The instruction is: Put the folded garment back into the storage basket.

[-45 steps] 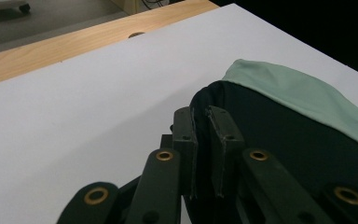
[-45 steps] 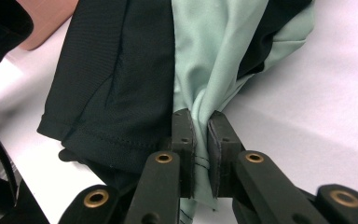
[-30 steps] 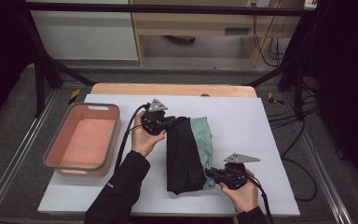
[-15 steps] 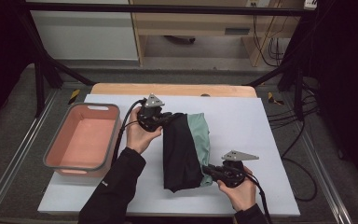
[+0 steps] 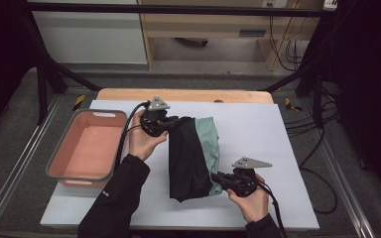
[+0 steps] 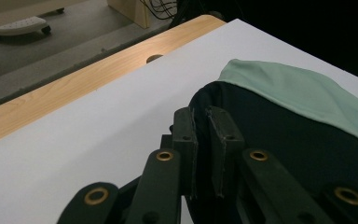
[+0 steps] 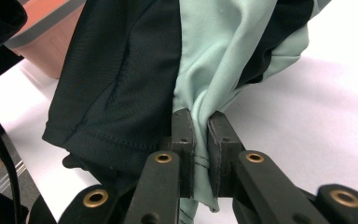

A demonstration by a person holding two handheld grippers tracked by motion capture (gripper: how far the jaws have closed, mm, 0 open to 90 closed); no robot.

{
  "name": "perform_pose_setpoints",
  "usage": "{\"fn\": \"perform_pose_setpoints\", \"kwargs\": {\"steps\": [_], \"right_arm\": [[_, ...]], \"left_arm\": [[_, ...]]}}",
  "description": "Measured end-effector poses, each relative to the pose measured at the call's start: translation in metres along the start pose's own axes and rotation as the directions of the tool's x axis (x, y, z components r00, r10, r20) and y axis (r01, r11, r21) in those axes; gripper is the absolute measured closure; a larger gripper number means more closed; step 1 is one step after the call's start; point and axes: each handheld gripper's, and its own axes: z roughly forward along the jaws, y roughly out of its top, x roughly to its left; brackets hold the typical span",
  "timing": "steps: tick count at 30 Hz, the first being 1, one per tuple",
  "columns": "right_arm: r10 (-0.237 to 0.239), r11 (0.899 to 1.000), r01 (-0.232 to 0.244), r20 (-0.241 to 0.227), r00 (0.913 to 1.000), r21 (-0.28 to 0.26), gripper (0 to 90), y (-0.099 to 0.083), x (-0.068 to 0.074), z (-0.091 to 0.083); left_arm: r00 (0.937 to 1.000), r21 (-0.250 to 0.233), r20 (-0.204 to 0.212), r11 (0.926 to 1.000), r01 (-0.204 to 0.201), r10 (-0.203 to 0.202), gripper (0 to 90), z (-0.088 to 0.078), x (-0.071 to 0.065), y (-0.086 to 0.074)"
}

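Two-tone garment [image 5: 193, 156], black with mint-green panel, folded long on table [image 5: 278, 139]; left claw [image 5: 177, 122] and right claw [image 5: 217, 177] each pinching its fabric.

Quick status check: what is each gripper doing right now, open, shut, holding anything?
Left gripper: shut on the far end of the black and green garment.
Right gripper: shut on a pinch of the garment's green fabric at its near end.
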Motion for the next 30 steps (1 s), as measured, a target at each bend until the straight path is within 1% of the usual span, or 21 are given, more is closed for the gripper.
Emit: {"fn": "perform_pose_setpoints", "kwargs": {"steps": [4, 19, 30], "right_arm": [[-0.01, 1.0, 0.01, -0.005, 0.9999, -0.01, 82.9, 0.004, 0.005, 0.002], [-0.025, 0.999, 0.024, -0.032, 0.9992, -0.035, 82.9, 0.016, 0.018, 0.009], [-0.039, 0.998, 0.037, -0.046, 0.9981, -0.055, 82.9, 0.026, 0.03, 0.016]], "left_arm": [[0.9999, -0.002, -0.007, 0.9999, -0.012, 0.012, 81.3, -0.007, 0.002, 0.003], [0.9994, -0.006, -0.03, 0.9998, -0.019, 0.019, 81.3, -0.024, 0.013, 0.008], [0.9985, -0.016, -0.049, 0.9995, -0.027, 0.026, 81.2, -0.041, 0.023, 0.012]]}}
